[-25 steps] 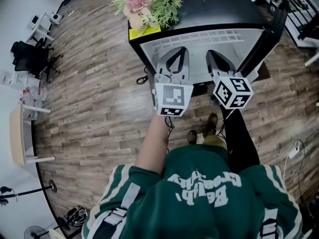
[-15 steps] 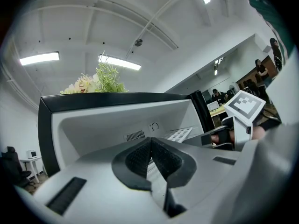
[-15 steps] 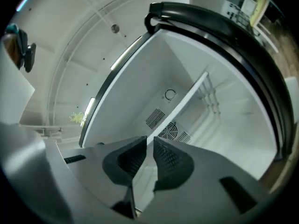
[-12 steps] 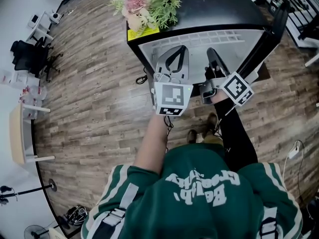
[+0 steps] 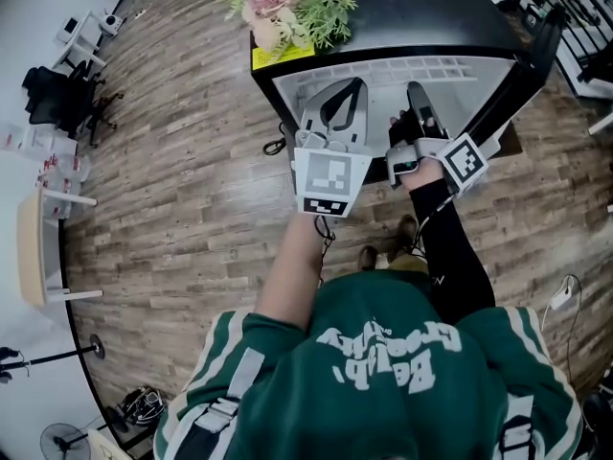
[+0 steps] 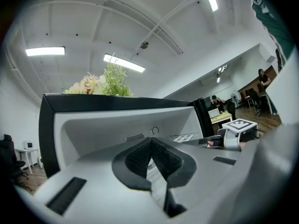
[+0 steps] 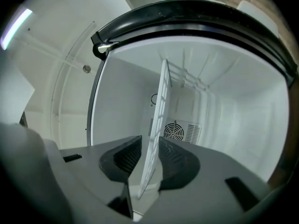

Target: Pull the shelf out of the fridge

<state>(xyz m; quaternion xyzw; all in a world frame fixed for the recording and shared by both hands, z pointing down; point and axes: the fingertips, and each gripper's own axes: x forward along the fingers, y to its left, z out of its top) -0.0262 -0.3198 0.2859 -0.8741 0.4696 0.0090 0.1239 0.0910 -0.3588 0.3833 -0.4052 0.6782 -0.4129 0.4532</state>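
The shelf [image 7: 160, 106], a white wire rack of thin coated rods, is still sitting inside the fridge [image 5: 421, 17]. In the right gripper view I am seeing it edge-on, as a narrow ladder running away toward the round fan grille [image 7: 174, 132] in the back wall.

Over the last second I have been rolling the right gripper [image 7: 150, 146] onto its side, so its marker cube [image 5: 463, 161] is no longer facing straight up, and pushing it deeper into the opening. That is putting the shelf's near edge between its fingers [image 7: 124, 160]. They are standing apart with a sliver of gap on each side, and the ribbed dark pads are not pinching yet. I am judging the reach as done and the grip as pending: closing on the edge should come next, then a level pull toward me.

The left gripper [image 6: 150, 143] is staying at the left of the opening, its fingers [image 6: 135, 160] closed tip to tip on nothing.

The fridge's liner is looking like smooth moulded white plastic with ribbed side ledges. The shell and the door [image 5: 522, 65], swung open at the right, are glossy black. A bunch of flowers [image 5: 287, 8] is resting on the far-left corner of the top, and the floor [image 5: 172, 161] all around is wood plank.
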